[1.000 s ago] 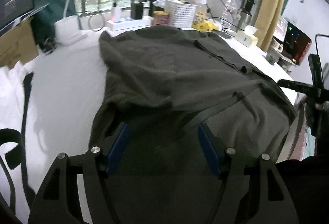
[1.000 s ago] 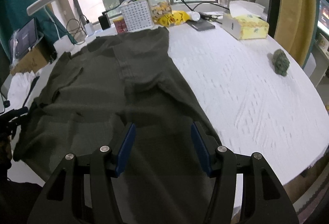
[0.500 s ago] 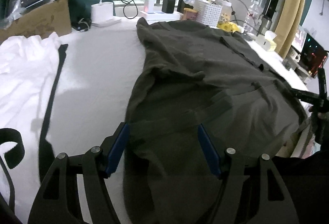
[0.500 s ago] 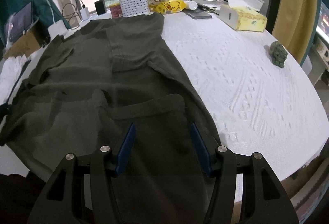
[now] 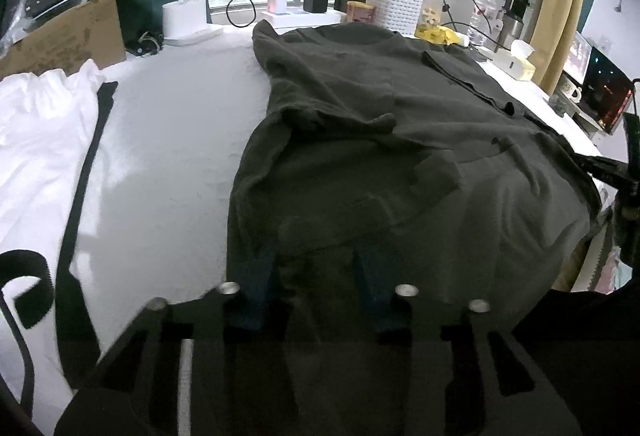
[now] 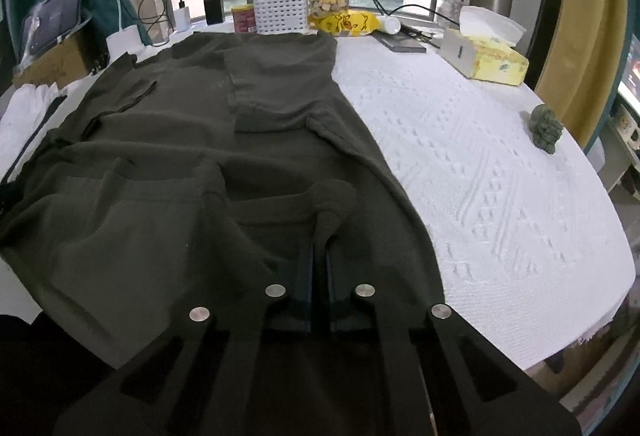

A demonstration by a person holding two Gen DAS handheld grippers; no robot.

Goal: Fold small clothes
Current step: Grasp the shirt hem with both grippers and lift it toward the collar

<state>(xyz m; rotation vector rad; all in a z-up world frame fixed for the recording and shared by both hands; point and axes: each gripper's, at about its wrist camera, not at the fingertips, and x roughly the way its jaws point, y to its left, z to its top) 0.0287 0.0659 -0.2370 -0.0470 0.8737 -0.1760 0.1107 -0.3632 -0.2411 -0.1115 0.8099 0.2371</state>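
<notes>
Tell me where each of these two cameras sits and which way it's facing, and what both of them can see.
Left wrist: rides on the left tool, looking down along its closing fingers over the near left hem of the dark green garment toward the window; the right tool shows at the right edge.
Right wrist: rides on the right tool, shut on a pinch of the garment's near right hem, facing the window.
Shared: the garment, white basket, tissue box.

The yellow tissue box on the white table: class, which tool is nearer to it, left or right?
Right. The right tool grips the dark green shirt on the side toward the yellow tissue box; the left tool is closing over the shirt's opposite side.
</notes>
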